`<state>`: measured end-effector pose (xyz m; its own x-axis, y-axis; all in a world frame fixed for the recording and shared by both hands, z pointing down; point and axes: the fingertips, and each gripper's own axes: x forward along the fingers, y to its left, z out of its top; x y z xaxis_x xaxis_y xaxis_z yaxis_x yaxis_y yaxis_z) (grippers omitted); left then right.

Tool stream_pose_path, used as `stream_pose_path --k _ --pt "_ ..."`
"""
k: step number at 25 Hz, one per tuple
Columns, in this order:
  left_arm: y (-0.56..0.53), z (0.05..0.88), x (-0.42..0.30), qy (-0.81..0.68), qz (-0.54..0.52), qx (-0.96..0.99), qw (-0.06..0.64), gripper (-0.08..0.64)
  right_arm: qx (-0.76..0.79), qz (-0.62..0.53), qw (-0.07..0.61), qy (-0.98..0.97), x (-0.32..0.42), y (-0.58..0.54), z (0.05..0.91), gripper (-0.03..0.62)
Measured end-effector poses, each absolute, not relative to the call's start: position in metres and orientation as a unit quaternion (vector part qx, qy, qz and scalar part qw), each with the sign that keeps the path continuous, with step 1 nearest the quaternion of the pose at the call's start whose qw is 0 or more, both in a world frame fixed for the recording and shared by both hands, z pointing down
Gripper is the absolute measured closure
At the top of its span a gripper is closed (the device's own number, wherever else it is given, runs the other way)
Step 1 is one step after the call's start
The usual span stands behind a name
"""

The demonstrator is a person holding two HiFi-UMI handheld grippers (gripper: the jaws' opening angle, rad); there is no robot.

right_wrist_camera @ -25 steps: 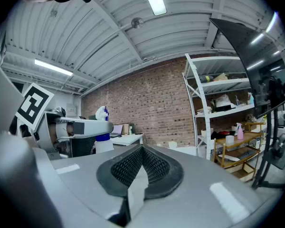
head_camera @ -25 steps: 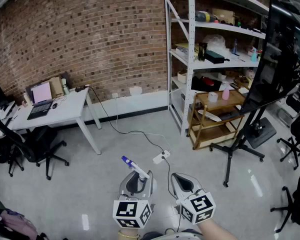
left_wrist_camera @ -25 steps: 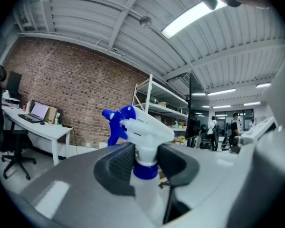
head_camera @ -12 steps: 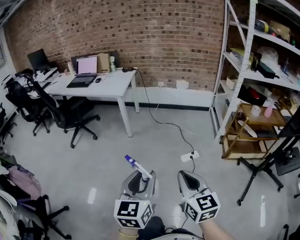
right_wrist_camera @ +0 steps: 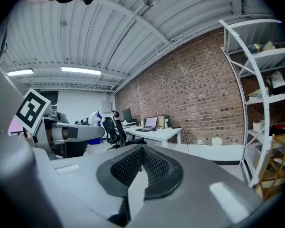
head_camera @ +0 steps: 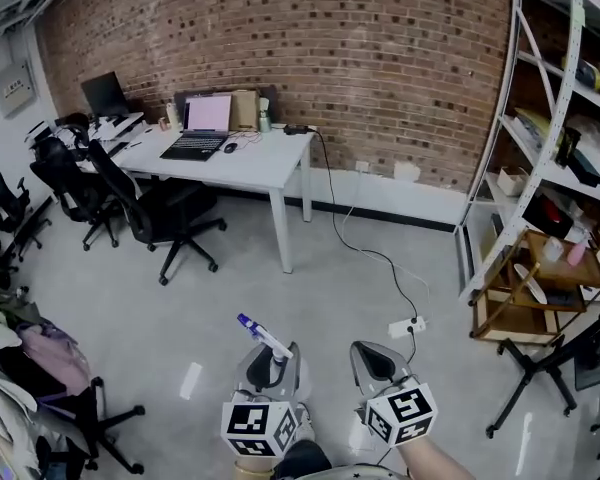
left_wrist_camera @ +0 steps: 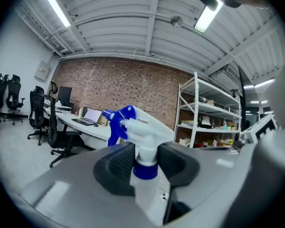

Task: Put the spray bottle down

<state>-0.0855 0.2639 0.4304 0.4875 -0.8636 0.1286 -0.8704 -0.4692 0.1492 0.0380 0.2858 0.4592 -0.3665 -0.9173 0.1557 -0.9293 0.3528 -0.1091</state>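
Observation:
My left gripper [head_camera: 269, 363] is shut on the neck of a white spray bottle [head_camera: 263, 338] with a blue trigger head and blue collar. It holds the bottle upright above the floor at the bottom of the head view. In the left gripper view the bottle [left_wrist_camera: 143, 127] stands between the two dark pads [left_wrist_camera: 118, 167] of the left gripper [left_wrist_camera: 146, 161], nozzle pointing left. My right gripper [head_camera: 377, 361] hangs beside it on the right, shut with nothing in it; its pads meet [right_wrist_camera: 141, 164]. The right gripper view also catches the bottle [right_wrist_camera: 95, 118] at the left.
A white desk [head_camera: 265, 168] with a laptop [head_camera: 205, 128] stands against the brick wall ahead. Black office chairs [head_camera: 165, 218] sit in front of and left of it. Metal shelving [head_camera: 550, 158] and a wooden cart [head_camera: 535, 288] fill the right. A power strip [head_camera: 408, 325] and cable lie on the floor.
The whole view has swung left: the desk slid toward the centre and the shelving moved to the right edge. Both grippers kept their places in the view, with the bottle still held.

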Motion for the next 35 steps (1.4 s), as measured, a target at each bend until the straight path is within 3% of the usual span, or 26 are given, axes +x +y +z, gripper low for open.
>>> stream_pose_path --k 14,35 --pt "0.036 0.417 -0.139 -0.489 0.021 0.867 0.096 0.422 0.563 0.073 0.036 -0.822 -0.028 0.051 0.434 0.595" --pt "-0.282 0.407 -0.093 -0.532 0.006 0.843 0.073 0.422 0.516 0.061 0.045 -0.853 0.016 -0.274 0.429 0.595"
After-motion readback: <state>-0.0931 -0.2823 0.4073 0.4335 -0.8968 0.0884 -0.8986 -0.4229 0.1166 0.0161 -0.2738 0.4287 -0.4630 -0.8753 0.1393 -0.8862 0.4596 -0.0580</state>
